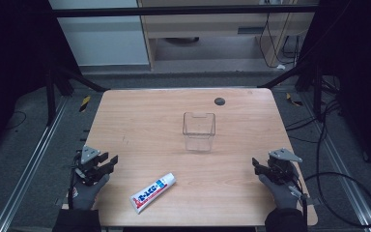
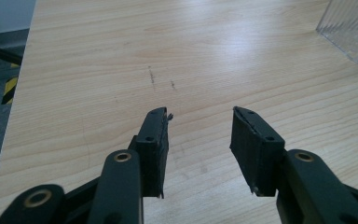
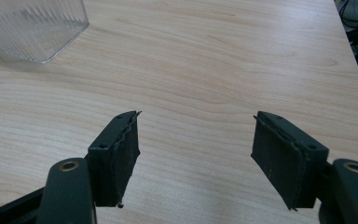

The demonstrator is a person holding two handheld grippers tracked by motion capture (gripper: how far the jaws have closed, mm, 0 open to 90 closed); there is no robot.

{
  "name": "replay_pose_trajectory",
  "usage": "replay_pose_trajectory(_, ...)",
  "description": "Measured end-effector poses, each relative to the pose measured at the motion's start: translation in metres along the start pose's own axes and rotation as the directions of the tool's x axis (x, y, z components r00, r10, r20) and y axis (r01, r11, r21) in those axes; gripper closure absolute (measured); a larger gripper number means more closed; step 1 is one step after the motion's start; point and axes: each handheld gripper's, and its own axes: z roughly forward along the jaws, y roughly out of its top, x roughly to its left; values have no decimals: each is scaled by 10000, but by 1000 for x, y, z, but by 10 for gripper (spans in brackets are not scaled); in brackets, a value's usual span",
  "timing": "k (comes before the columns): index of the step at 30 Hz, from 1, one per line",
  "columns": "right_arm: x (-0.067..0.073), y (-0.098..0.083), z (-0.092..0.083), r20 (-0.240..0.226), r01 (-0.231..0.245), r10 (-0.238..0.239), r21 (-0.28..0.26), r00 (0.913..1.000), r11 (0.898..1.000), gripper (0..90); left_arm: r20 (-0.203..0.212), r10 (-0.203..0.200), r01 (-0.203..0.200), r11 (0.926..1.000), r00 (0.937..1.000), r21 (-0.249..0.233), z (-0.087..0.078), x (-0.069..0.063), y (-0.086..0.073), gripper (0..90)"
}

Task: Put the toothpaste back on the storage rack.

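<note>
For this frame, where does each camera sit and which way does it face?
High view: above the near edge, facing forward and down on the table; both gloved hands show.
Left gripper view: on the left gripper, facing across the table; open jaws.
Right gripper view: on the right gripper, likewise; open jaws.
All share the clear bin.

High view: overhead, looking forward and down on the whole table (image 1: 140, 145). Both gripper views: low, close to tabletop, sharing the clear container (image 2: 352, 28).
</note>
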Motion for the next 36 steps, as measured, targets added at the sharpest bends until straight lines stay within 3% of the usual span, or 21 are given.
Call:
replay_pose_trajectory(6,4,-1,-3,-77,93,-92,118,9999,9999,301,542,-116,110,9999,9985,126,-2,-5,2,493)
replay_pose_trajectory(10,5,-2,-3,-49,170,-169,213,9998,9996,298,861,147,-162,9997,9962,164,-6,-10,4,464)
replay_pose_trajectory(15,7,-1,-3,-67,192,-191,257,9998,9995,297,936,562,-607,9971,9940,454,-7,-18,5,540)
replay_pose_trajectory(21,7,-2,-2,-104,194,-191,361,9998,9992,296,1112,1023,-1130,9891,9885,947,-5,-28,3,671)
replay_pose_trajectory(23,7,-2,-2,-113,240,-236,382,9997,9990,296,1340,1231,-1398,9825,9833,1233,-3,-34,1,724)
replay_pose_trajectory(30,7,-3,-2,-111,269,-264,450,9996,9986,293,1916,1363,-1726,9670,9720,1876,0,-45,-4,868)
replay_pose_trajectory(33,7,-4,-1,-132,251,-245,492,9996,9985,292,2206,1456,-1938,9569,9645,2161,1,-50,-7,890)
replay_pose_trajectory(36,7,-4,-1,-122,257,-251,505,9996,9984,291,2542,1601,-2255,9406,9538,2537,3,-55,-11,894)
